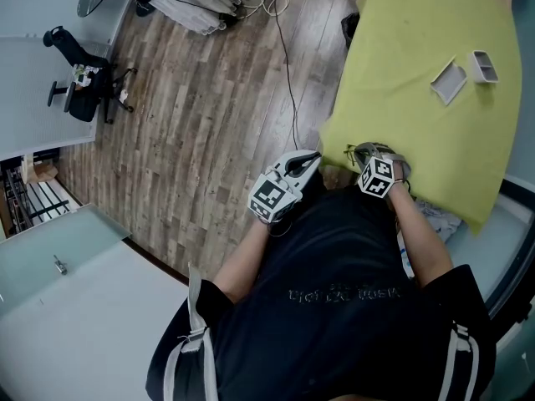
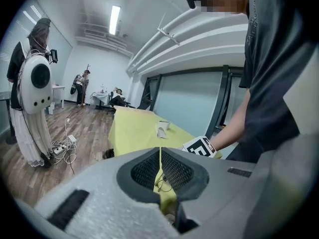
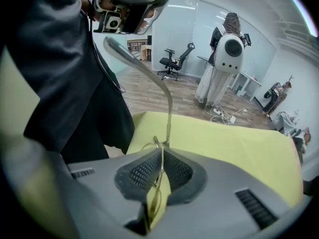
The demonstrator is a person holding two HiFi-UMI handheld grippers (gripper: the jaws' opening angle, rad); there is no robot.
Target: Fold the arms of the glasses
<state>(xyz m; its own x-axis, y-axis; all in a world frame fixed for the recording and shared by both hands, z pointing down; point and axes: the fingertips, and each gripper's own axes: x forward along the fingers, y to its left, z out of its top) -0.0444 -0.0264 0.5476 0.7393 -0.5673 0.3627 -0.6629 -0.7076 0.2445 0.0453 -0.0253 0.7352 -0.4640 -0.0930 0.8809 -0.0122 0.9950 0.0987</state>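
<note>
The right gripper (image 3: 162, 156) is clamped on the front of the thin wire glasses (image 3: 156, 139). One arm (image 3: 169, 116) stands straight out from its jaws, long axis along the gripper, and curves off at the tip. The left gripper (image 1: 308, 160), jaws pressed together on nothing, sits just beside the right gripper and looks free to push that arm over. Under the right gripper lies a yellow tablecloth (image 1: 435, 140), and well away from it are plank flooring (image 1: 209, 124) and an office chair (image 1: 84, 86)

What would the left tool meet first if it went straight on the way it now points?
Probably the glasses, held in the shut right tool just ahead of the left tool, whose jaws are together; the yellow cloth lies behind. Depth is unclear.
</note>
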